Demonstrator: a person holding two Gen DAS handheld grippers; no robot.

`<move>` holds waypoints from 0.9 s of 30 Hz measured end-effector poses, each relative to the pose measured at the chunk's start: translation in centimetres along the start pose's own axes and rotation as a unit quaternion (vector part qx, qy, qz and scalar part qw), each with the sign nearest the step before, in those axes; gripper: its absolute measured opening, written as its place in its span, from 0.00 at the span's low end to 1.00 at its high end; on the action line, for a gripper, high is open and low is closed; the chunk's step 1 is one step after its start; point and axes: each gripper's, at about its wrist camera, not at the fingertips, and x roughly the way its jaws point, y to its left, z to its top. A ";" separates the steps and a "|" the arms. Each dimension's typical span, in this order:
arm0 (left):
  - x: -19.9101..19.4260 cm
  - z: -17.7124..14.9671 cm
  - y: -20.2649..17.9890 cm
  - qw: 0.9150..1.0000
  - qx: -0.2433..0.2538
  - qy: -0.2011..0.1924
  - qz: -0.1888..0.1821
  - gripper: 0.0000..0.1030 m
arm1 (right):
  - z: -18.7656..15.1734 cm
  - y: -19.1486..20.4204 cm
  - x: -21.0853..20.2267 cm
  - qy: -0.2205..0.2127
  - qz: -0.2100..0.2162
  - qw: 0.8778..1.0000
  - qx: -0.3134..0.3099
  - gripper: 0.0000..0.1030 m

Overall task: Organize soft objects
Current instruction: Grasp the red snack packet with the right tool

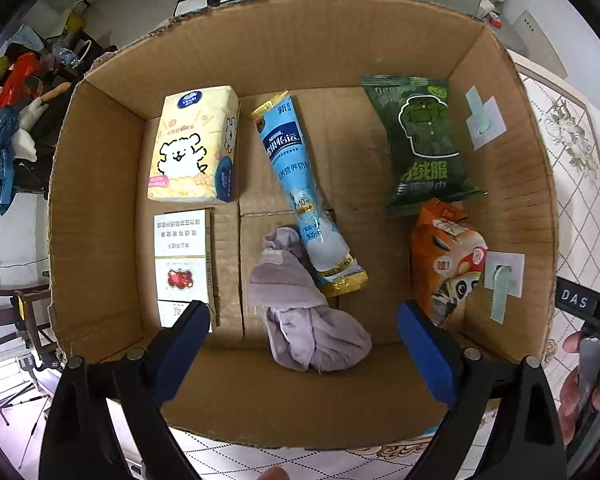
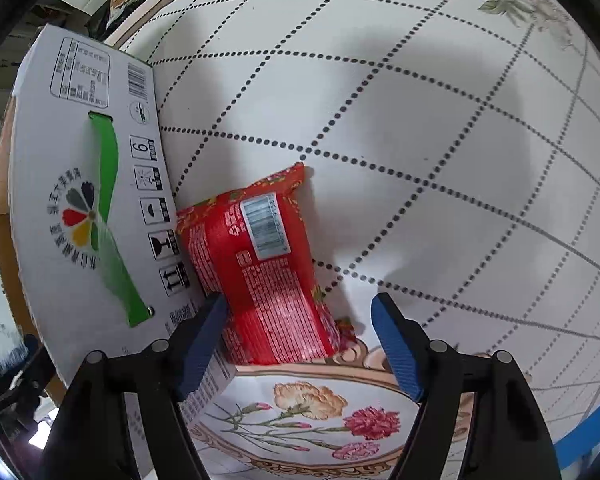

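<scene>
In the left wrist view an open cardboard box (image 1: 112, 184) holds a lilac sock bundle (image 1: 304, 308), a yellow tissue pack (image 1: 196, 144), a blue tube sachet (image 1: 304, 196), a green packet (image 1: 424, 144), an orange pack (image 1: 448, 256) and a small white carton (image 1: 182, 260). My left gripper (image 1: 304, 340) is open above the box's near side, the sock bundle between its blue pads. In the right wrist view a red packet (image 2: 260, 268) lies on the tablecloth against the box's white outer wall (image 2: 80, 200). My right gripper (image 2: 300, 340) is open, its pads either side of the packet's near end.
The box stands on a white tablecloth (image 2: 420, 120) with a dotted diamond pattern and a flower border (image 2: 340, 420). A green strap handle (image 2: 108, 216) hangs on the box wall. Cluttered room items (image 1: 16, 112) lie beyond the table at the left.
</scene>
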 end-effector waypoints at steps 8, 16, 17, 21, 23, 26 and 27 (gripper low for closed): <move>1.0 -0.5 -0.3 1.000 0.000 0.004 0.006 0.93 | 0.3 1.7 -0.5 -0.017 -0.092 0.994 -0.059 0.74; 1.3 -1.8 -1.6 1.000 0.011 0.001 0.010 0.93 | 0.5 1.0 -1.7 -0.017 -0.050 0.998 -0.045 0.74; 1.4 -1.9 -1.9 1.000 0.013 0.001 0.009 0.93 | 0.5 1.4 -1.3 -0.015 -0.059 0.997 -0.052 0.74; 1.1 -2.1 -2.3 1.000 0.010 0.003 -0.008 0.93 | 0.9 2.2 1.0 -0.004 -0.092 0.994 -0.057 0.73; 1.3 -2.2 -2.6 1.000 0.008 0.006 -0.011 0.93 | 1.0 2.0 1.7 -0.004 -0.107 0.993 -0.053 0.57; 1.1 -2.1 -2.5 1.000 0.007 0.005 -0.015 0.93 | 0.3 1.7 1.5 -0.011 -0.109 0.993 -0.052 0.53; 1.1 -2.1 -2.6 1.000 0.008 0.004 -0.017 0.93 | -0.2 1.3 1.4 -0.013 -0.110 0.993 -0.049 0.51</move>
